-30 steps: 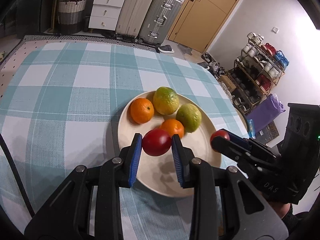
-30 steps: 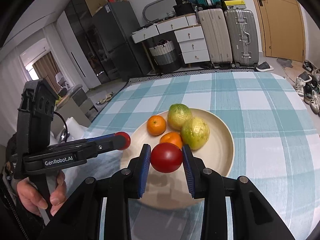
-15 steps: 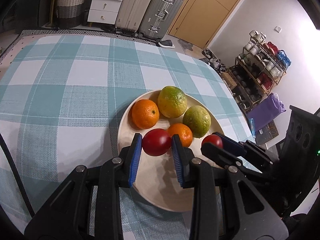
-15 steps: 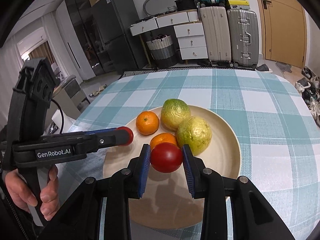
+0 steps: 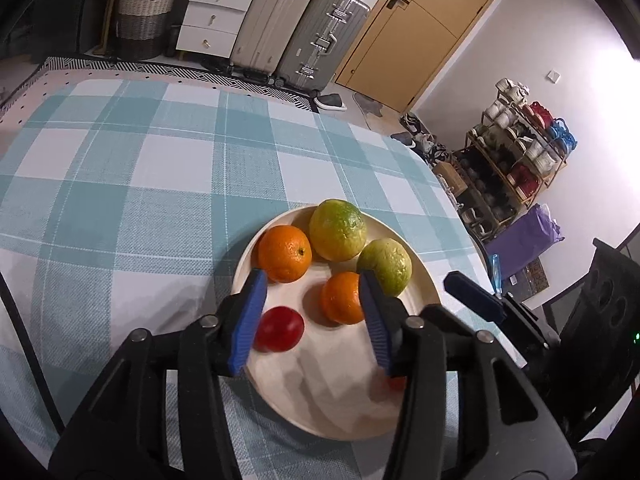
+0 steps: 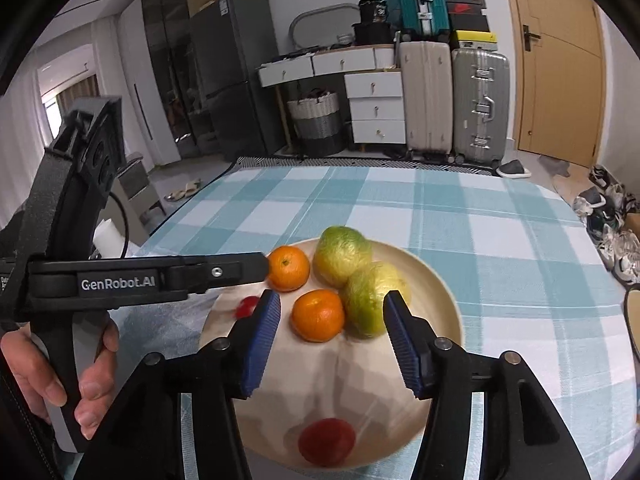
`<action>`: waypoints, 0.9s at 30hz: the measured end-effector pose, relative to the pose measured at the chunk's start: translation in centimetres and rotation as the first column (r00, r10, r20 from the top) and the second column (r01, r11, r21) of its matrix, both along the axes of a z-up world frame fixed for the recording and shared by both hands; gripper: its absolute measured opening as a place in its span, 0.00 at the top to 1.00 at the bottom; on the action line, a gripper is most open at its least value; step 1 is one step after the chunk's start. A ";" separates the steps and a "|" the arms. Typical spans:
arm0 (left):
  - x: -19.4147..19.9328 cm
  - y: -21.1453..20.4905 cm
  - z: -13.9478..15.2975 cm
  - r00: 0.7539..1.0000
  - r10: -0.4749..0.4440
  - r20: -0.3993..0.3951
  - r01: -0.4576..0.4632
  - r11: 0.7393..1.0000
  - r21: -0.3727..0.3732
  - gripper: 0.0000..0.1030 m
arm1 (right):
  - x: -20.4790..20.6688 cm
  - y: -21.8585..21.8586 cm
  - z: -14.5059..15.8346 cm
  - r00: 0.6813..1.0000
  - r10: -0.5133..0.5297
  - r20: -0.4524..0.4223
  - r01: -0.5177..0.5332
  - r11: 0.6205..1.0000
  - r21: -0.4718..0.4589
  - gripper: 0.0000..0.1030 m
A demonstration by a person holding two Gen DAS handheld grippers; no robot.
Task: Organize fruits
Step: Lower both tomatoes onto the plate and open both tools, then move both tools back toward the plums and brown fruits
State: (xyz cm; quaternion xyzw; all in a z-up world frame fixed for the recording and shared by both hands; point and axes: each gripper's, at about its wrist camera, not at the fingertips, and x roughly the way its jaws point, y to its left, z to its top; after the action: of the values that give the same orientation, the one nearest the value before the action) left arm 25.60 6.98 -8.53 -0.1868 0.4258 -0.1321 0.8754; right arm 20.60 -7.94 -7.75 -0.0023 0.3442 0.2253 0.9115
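A cream plate [image 5: 340, 412] [image 6: 444, 300] on the checked tablecloth holds two oranges [image 5: 285, 254] [image 5: 341, 298], two yellow-green citrus fruits [image 5: 338, 230] [image 5: 385, 261] and two red fruits. My left gripper [image 5: 312, 320] is open above the plate, with one red fruit [image 5: 279, 329] lying beside its left finger. My right gripper [image 6: 332, 338] is open, with the other red fruit [image 6: 327, 442] on the plate below it. That fruit is mostly hidden behind my left gripper's right finger in the left wrist view. Both grippers are empty.
The checked tablecloth [image 5: 140, 184] stretches far and left of the plate. Another plate's rim [image 6: 632, 320] shows at the table's right edge. The left gripper's body [image 6: 132, 280] reaches in from the left in the right wrist view. Suitcases, drawers and a shoe rack stand beyond.
Both grippers have opened and let go of their red fruits, which now lie on the plate. Both grippers have drawn closer over the plate.
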 end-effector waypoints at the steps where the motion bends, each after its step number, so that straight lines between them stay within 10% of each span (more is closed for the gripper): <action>1: -0.2 0.1 0.1 1.000 0.004 0.003 -0.004 1.000 0.005 0.55 | -0.1 -0.4 0.1 1.000 -0.006 -0.001 0.006 1.000 0.012 0.42; 27: -11.2 -2.9 5.2 0.995 0.021 0.094 -0.044 0.969 0.243 0.21 | -8.9 -5.4 3.6 0.999 -0.016 0.042 0.010 0.989 0.150 0.12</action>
State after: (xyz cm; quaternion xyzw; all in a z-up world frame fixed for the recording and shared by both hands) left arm 14.44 4.05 -3.34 -0.0783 0.3958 -0.0726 0.9121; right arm 11.69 -13.37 -4.15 0.0637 0.3065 0.2445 0.9177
